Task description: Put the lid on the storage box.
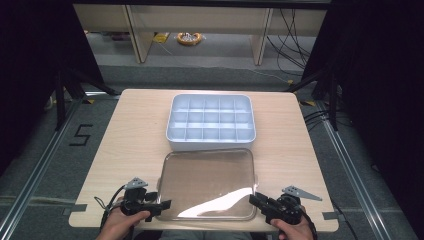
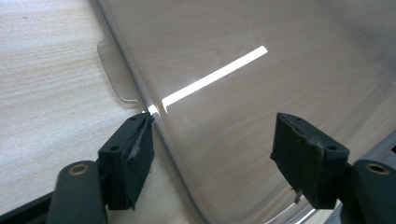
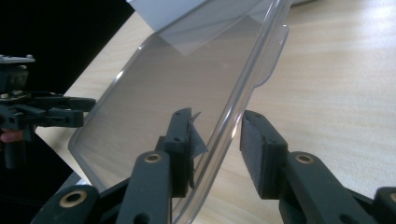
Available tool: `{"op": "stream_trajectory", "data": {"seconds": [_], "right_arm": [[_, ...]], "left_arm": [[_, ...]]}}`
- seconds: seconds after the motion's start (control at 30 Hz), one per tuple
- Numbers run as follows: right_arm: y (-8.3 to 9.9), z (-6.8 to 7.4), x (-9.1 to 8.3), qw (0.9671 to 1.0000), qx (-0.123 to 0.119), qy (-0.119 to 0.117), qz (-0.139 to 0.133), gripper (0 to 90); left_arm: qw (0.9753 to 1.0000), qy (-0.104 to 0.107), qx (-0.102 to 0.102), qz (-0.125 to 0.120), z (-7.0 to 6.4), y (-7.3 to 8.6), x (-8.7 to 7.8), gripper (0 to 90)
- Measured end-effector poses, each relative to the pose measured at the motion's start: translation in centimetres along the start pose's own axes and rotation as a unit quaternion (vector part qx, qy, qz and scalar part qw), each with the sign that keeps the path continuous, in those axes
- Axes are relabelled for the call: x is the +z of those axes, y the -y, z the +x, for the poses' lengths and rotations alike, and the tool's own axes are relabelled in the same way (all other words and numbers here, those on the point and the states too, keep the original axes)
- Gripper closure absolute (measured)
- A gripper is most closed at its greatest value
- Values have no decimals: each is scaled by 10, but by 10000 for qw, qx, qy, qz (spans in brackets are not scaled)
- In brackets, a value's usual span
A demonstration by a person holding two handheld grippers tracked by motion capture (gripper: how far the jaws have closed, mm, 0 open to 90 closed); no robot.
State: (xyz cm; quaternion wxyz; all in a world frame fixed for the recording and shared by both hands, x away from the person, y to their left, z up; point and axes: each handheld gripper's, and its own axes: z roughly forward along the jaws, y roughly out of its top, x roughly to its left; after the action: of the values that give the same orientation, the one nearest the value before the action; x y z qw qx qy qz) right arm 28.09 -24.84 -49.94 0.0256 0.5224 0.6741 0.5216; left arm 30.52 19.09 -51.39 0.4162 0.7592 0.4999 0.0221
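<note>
A clear, flat rectangular plastic lid (image 1: 207,184) with rounded corners lies on the pale wooden table (image 1: 125,130), just on the near side of the white plastic organiser box (image 1: 210,121) whose grid of small compartments stands bare and uncovered farther back. The lid is the thing in hand, and the two tools come at it from opposite near corners, which looks like a setup for lifting a wide, floppy sheet evenly and without it twisting. The right gripper (image 3: 215,140), at the lid's near right corner, has its jaws spread with the raised rim of the lid standing between them; a gap shows beside the outer pad, so it straddles the edge and is not yet clamped on it. From that camera the lid appears tilted, but that may be the tilt of the hand. The left gripper (image 2: 212,154), at the near left corner, is released too: its jaws stand wide, one just outside the lid's rim by the small moulded tab (image 2: 113,74), the other over the clear panel. In the high view both hands rest at the table's near edge, left (image 1: 120,222) and right (image 1: 295,230), low and level with the lid. Judging from this, the next step is to pinch both edges and carry the lid onto the box.
</note>
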Motion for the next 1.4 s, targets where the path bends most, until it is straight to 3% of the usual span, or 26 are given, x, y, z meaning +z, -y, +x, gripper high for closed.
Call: {"op": "stream_trajectory", "data": {"seconds": [0.03, 0.07, 0.17, 0.27, 0.3, 0.33, 0.37, 0.43, 0.5, 0.67, 0.93, 1.07, 1.1, 1.17, 1.2, 1.23, 1.27, 1.33, 1.37, 1.4], "right_arm": [[0, 0, 0, 10000, 0, 0, 0, 657], [-2, 4, -3, 9998, 166, -132, -38, 659], [-4, 4, -4, 9996, -175, -176, -113, 659], [-4, 7, -5, 9993, -291, -171, -133, 661], [-4, 7, -5, 9993, -291, -171, -133, 661], [-4, 10, -7, 9997, -125, -207, -75, 662], [-4, 14, -9, 9996, -160, -188, -104, 662], [-4, 11, -9, 9980, -550, -218, -218, 667], [-3, 13, -10, 9983, -504, -217, -215, 670], [-1, 12, -13, 9972, -658, -258, -237, 679], [0, 12, -14, 9969, -685, -315, -222, 679], [-1, 11, -15, 9966, -762, -279, -139, 679], [0, 13, -14, 9975, -600, -311, -197, 678], [0, 10, -13, 9970, -679, -245, -263, 678], [0, 9, -13, 9971, -667, -250, -262, 678], [-1, 9, -14, 9973, -663, -224, -212, 677], [-1, 9, -14, 9973, -663, -224, -212, 677], [0, 7, -13, 9977, -636, -123, -204, 676], [1, 9, -13, 9989, -435, -130, -121, 676], [1, 9, -13, 9991, -425, -56, -60, 675]], "left_arm": [[10000, 38, -15, -3, 1, 0, 0, 276], [10000, 63, -65, -30, 1, 0, 0, 258], [9999, 82, -84, 12, 2, 0, 0, 239], [9998, 93, -194, -40, 1, 0, 0, 229], [9997, 99, -206, -52, 1, 0, 0, 229], [9997, 120, -204, -55, 2, 0, 0, 228], [9997, 113, -212, -49, 2, 0, 0, 227], [9997, 104, -202, -26, 3, 0, -1, 227], [9995, 111, -294, -59, 4, 0, -1, 227], [9993, 98, -351, -86, 3, 0, -1, 227], [9992, 154, -367, -74, 5, 0, -1, 259], [9981, 163, -566, -159, 5, -1, 0, 260], [9987, 67, -467, -174, 4, -1, 0, 279], [9986, 54, -489, -218, 5, 0, 0, 355], [9983, 64, -537, -236, 6, 0, 0, 393], [9960, 130, -819, -330, 10, 1, 0, 437], [9960, 130, -819, -330, 10, 1, 0, 476], [9968, 60, -700, -393, 11, 2, -1, 508], [9972, 23, -607, -442, 9, 2, -1, 511], [9979, 0, -428, -487, 8, 1, -3, 523]]}}
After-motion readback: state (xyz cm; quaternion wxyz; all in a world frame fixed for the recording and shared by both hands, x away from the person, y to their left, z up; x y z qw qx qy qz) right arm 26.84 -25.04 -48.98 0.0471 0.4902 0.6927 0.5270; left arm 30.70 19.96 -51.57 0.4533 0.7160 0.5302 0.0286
